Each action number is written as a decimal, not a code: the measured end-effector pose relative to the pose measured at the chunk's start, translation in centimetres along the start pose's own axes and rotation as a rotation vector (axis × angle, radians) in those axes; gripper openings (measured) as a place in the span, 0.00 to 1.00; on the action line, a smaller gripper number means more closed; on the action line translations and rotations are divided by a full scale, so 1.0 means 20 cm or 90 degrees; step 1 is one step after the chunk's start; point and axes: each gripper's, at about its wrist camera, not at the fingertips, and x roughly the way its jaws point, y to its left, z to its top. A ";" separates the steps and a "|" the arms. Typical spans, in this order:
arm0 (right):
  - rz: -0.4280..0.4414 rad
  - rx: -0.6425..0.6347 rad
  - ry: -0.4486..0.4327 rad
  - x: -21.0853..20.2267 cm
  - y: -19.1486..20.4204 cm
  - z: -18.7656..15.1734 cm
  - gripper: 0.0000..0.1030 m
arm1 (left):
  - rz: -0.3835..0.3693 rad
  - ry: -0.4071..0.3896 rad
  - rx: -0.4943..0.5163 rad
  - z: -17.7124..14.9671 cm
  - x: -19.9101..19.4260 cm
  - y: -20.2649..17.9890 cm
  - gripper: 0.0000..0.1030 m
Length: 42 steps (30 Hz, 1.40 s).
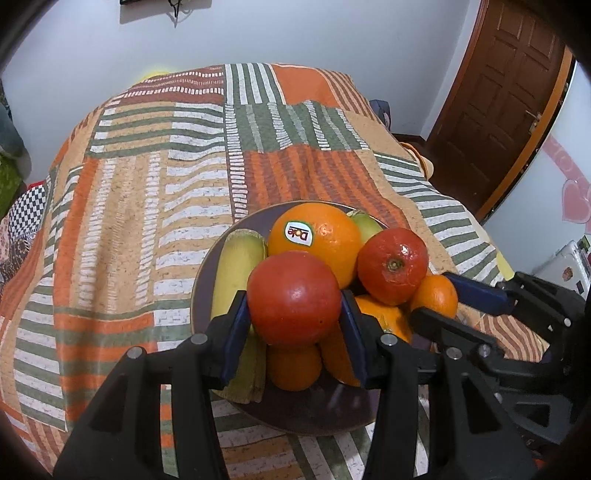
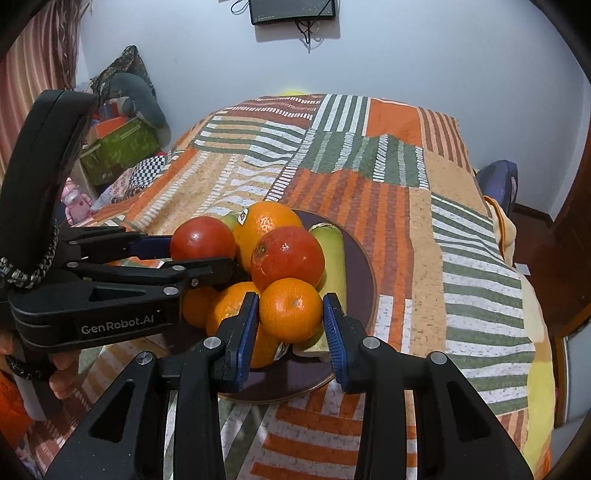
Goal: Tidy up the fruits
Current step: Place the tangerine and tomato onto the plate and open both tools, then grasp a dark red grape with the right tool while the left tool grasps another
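A dark round plate [image 1: 207,273] [image 2: 364,280] on the bed holds a heap of fruit: a big orange with a Dole sticker [image 1: 317,240] [image 2: 266,225], a red-orange fruit [image 1: 393,269] [image 2: 288,258], bananas [image 1: 236,266] [image 2: 334,254] and several small oranges. My left gripper [image 1: 294,314] [image 2: 201,254] is shut on a red tomato [image 1: 293,297] [image 2: 203,240] at the top of the heap. My right gripper [image 2: 291,319] [image 1: 436,295] is shut on a small orange [image 2: 290,309] [image 1: 434,295] at the plate's near side.
The plate sits on a bed with a striped patchwork cover [image 1: 147,206] [image 2: 424,206]. A brown door [image 1: 498,96] is at the right. A green box [image 2: 118,147], cushions and a pink toy [image 2: 75,201] stand left of the bed. A screen [image 2: 291,11] hangs on the wall.
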 end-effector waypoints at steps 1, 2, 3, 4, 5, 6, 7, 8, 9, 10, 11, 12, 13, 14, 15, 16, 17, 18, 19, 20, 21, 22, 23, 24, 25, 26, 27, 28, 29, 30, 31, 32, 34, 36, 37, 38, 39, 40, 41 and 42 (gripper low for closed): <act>0.001 0.000 0.003 0.01 0.00 -0.01 0.32 | 0.002 0.001 0.002 0.00 0.00 0.00 0.46; 0.002 0.000 0.007 0.01 0.00 -0.02 0.32 | 0.005 0.001 0.007 0.00 0.00 -0.01 0.47; 0.005 0.001 0.008 0.02 -0.01 -0.02 0.32 | 0.011 0.000 0.010 0.00 0.00 -0.02 0.49; 0.008 0.004 0.011 0.02 -0.01 -0.03 0.32 | 0.013 -0.002 0.011 0.00 0.00 -0.02 0.53; 0.007 0.005 0.010 0.02 -0.01 -0.03 0.32 | 0.009 -0.004 0.011 0.00 -0.01 -0.02 0.55; 0.005 0.005 0.010 0.02 0.00 -0.03 0.32 | 0.006 -0.006 0.010 0.00 -0.01 -0.02 0.56; 0.003 0.003 0.012 0.02 0.00 -0.02 0.32 | 0.006 -0.009 0.009 0.00 -0.03 -0.02 0.57; 0.002 0.002 0.013 0.02 0.01 -0.02 0.32 | 0.006 -0.011 0.009 0.00 -0.03 -0.02 0.57; 0.001 0.002 0.015 0.02 0.01 -0.02 0.32 | 0.006 -0.013 0.009 0.00 -0.04 -0.02 0.57; 0.002 0.003 0.018 0.02 0.01 -0.02 0.34 | 0.006 -0.015 0.009 0.00 -0.05 -0.02 0.57; 0.003 0.004 0.020 0.02 0.00 -0.02 0.37 | 0.006 -0.018 0.007 0.00 -0.07 -0.02 0.57; 0.003 0.005 0.019 0.01 0.00 -0.02 0.38 | 0.006 -0.020 0.006 0.00 -0.08 -0.01 0.57; 0.001 0.007 0.015 0.00 0.00 -0.02 0.41 | 0.005 -0.022 0.004 0.00 -0.10 -0.01 0.57; -0.001 0.008 0.013 -0.01 0.00 -0.02 0.41 | 0.006 -0.026 0.002 -0.01 -0.12 -0.01 0.57; -0.002 0.010 0.011 -0.03 -0.01 -0.02 0.41 | 0.007 -0.030 0.001 -0.01 -0.14 -0.01 0.57; -0.001 0.012 0.010 -0.04 -0.01 -0.02 0.41 | 0.009 -0.032 0.000 -0.02 -0.16 -0.01 0.57; -0.001 0.014 0.009 -0.06 -0.01 -0.03 0.41 | 0.010 -0.035 -0.001 -0.03 -0.19 0.00 0.57; -0.002 0.013 0.009 -0.08 -0.01 -0.03 0.41 | 0.011 -0.037 -0.002 -0.04 -0.21 0.00 0.57; -0.003 0.012 0.008 -0.09 -0.01 -0.03 0.41 | 0.012 -0.039 -0.002 -0.05 -0.24 0.00 0.57; -0.005 0.010 0.005 -0.11 0.00 -0.03 0.41 | 0.016 -0.043 -0.001 -0.07 -0.27 0.00 0.57; -0.006 0.009 0.003 -0.12 0.00 -0.03 0.41 | 0.019 -0.046 0.000 -0.08 -0.31 0.00 0.57; -0.007 0.008 0.000 -0.15 0.01 -0.04 0.41 | 0.021 -0.048 0.001 -0.10 -0.33 0.00 0.57; -0.006 0.008 -0.002 -0.16 0.01 -0.04 0.42 | 0.024 -0.050 0.000 -0.12 -0.36 0.00 0.57; -0.004 0.007 -0.003 -0.18 0.01 -0.05 0.42 | 0.026 -0.050 -0.001 -0.14 -0.38 0.00 0.58; -0.001 0.006 -0.002 -0.20 0.01 -0.06 0.42 | 0.027 -0.050 -0.002 -0.16 -0.41 0.00 0.58; 0.000 0.006 0.000 -0.20 0.02 -0.07 0.42 | 0.027 -0.049 -0.004 -0.18 -0.43 0.00 0.58; 0.001 0.007 0.004 -0.20 0.01 -0.09 0.42 | 0.027 -0.047 -0.007 -0.21 -0.44 0.00 0.58; 0.000 0.009 0.013 -0.20 0.01 -0.12 0.41 | 0.026 -0.044 -0.010 -0.23 -0.45 0.00 0.58; -0.001 0.012 0.019 -0.19 0.00 -0.14 0.41 | 0.024 -0.038 -0.014 -0.26 -0.46 0.01 0.58; 0.001 0.016 0.029 -0.18 0.00 -0.17 0.41 | 0.023 -0.034 -0.016 -0.28 -0.47 0.01 0.58; 0.003 0.019 0.038 -0.17 -0.01 -0.19 0.41 | 0.023 -0.029 -0.018 -0.32 -0.48 0.01 0.58; 0.002 0.022 0.044 -0.17 -0.02 -0.21 0.41 | 0.024 -0.027 -0.019 -0.35 -0.49 0.01 0.58; -0.002 0.027 0.049 -0.19 -0.03 -0.26 0.41 | 0.027 -0.020 -0.018 -0.41 -0.50 0.00 0.58; 0.006 0.035 0.054 -0.22 -0.03 -0.29 0.41 | 0.028 -0.011 -0.020 -0.47 -0.51 0.00 0.58; 0.011 0.039 0.057 -0.23 -0.03 -0.32 0.41 | 0.029 -0.008 -0.021 -0.50 -0.51 0.00 0.58; 0.016 0.041 0.060 -0.25 -0.03 -0.34 0.41 | 0.030 -0.003 -0.024 -0.54 -0.52 0.00 0.58; 0.019 0.043 0.061 -0.26 -0.02 -0.36 0.41 | 0.031 0.000 -0.026 -0.56 -0.52 0.00 0.58; 0.025 0.045 0.062 -0.28 -0.01 -0.39 0.41 | 0.030 0.005 -0.029 -0.60 -0.53 0.00 0.58; 0.031 0.047 0.064 -0.30 0.01 -0.41 0.41 | 0.030 0.009 -0.031 -0.63 -0.54 0.00 0.58; 0.036 0.049 0.065 -0.30 0.02 -0.42 0.41 | 0.029 0.012 -0.032 -0.66 -0.55 0.00 0.58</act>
